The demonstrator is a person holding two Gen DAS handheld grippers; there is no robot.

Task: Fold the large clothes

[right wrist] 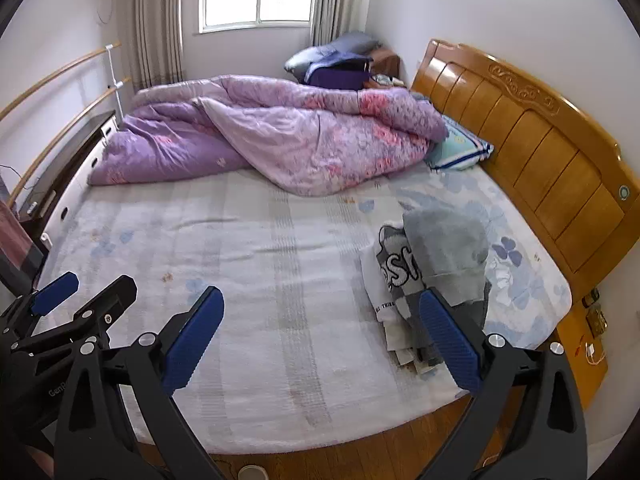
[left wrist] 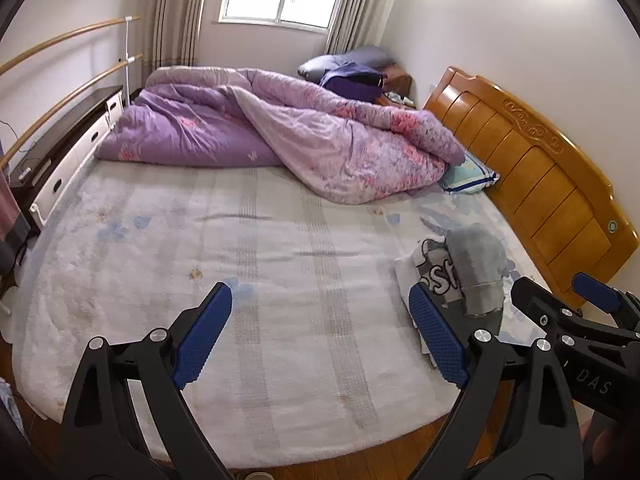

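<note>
A pile of clothes lies on the right side of the bed near the headboard: a grey garment [right wrist: 448, 248] on top of a white and grey one with printed letters [right wrist: 396, 276]. The pile also shows in the left wrist view [left wrist: 476, 268]. My left gripper [left wrist: 320, 340] is open and empty, above the near edge of the bed. My right gripper [right wrist: 320, 336] is open and empty, its right finger [right wrist: 448, 340] in front of the pile's near end. Each gripper shows at the edge of the other's view.
The bed sheet [right wrist: 248, 264] is pale with faint stripes and flowers. A crumpled purple quilt [right wrist: 280, 140] fills the far half. A wooden headboard [right wrist: 540, 152] stands at the right, a pillow [right wrist: 460, 148] beside it. A dark cabinet [left wrist: 68, 148] runs along the left.
</note>
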